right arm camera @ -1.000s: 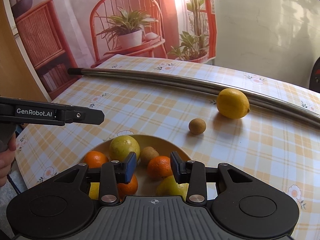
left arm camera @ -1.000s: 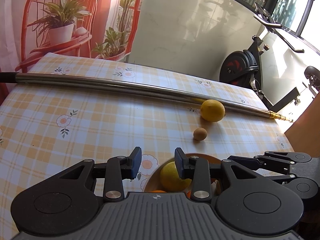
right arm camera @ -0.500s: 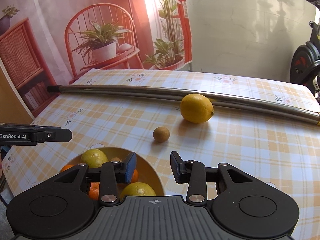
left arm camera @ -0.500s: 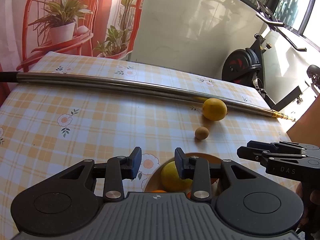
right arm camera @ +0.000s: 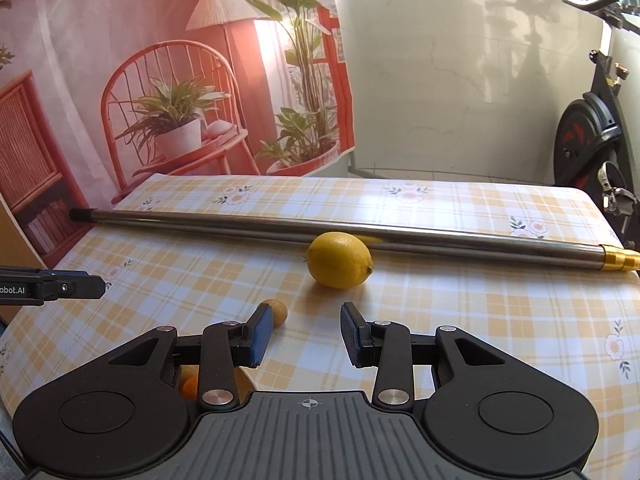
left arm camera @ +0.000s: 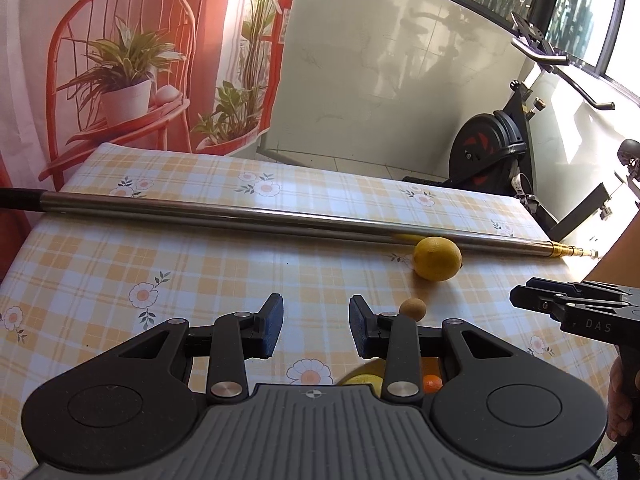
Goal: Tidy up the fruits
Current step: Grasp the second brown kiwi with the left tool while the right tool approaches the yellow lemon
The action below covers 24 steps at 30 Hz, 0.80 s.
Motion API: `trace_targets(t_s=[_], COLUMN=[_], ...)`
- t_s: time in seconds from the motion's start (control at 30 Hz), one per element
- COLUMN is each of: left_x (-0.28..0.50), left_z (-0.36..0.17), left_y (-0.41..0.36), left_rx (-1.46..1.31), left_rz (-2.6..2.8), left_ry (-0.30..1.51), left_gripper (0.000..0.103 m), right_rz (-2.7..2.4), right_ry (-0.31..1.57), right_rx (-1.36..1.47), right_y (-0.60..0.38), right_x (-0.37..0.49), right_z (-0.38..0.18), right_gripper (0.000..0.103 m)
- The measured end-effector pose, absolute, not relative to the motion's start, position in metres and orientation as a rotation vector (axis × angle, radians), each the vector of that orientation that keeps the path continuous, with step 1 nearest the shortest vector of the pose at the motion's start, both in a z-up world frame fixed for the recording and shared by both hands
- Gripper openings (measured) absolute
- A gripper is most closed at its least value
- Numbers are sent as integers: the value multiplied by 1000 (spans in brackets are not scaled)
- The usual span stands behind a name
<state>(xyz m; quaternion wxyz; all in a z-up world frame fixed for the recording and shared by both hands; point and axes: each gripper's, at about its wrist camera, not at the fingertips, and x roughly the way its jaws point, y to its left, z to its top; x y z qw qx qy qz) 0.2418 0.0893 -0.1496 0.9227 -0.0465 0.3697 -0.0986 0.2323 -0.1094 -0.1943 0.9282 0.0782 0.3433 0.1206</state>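
A yellow lemon (left arm camera: 437, 259) (right arm camera: 340, 260) lies on the checked tablecloth against a long metal pole (left arm camera: 240, 216) (right arm camera: 440, 240). Nearer to me lies a small brown round fruit (left arm camera: 413, 306) (right arm camera: 279, 312). My left gripper (left arm camera: 316, 326) (right arm camera: 96, 287) is open and empty, hovering left of the brown fruit. My right gripper (right arm camera: 306, 336) (left arm camera: 524, 299) is open and empty, just short of the lemon, with the brown fruit beside its left finger. A bowl (right arm camera: 243, 379) of citrus, with an orange (left arm camera: 432, 384) (right arm camera: 190, 386) and a yellow fruit (left arm camera: 366, 372), is mostly hidden under both grippers.
The pole crosses the table from left to right behind the lemon, its gold tip (right arm camera: 620, 260) near the right edge. An exercise bike (left arm camera: 492, 152) stands past the table's far right corner. A printed backdrop hangs behind the table. A person's hand (left arm camera: 624, 404) holds the right gripper.
My right gripper swung right, off the bowl and toward the lemon. The bowl has dropped almost out of both views. My left gripper rose slightly. Both jaws kept the same gap.
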Motion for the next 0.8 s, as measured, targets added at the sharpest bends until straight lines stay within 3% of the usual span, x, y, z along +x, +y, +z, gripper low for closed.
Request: trace_targets(t_s=[0.3, 0.8], left_x=[264, 321], left_z=[-144, -213], left_y=[76, -5], left_rx=[-24, 69], left_rz=[-215, -484], left_ry=[743, 955], left_gripper=[40, 41], right_rz=[221, 209], right_ry=[675, 683], right_rx=[174, 186], right_y=[-123, -133], right_x=[241, 258], right_z=[-191, -202], right_gripper=[35, 35])
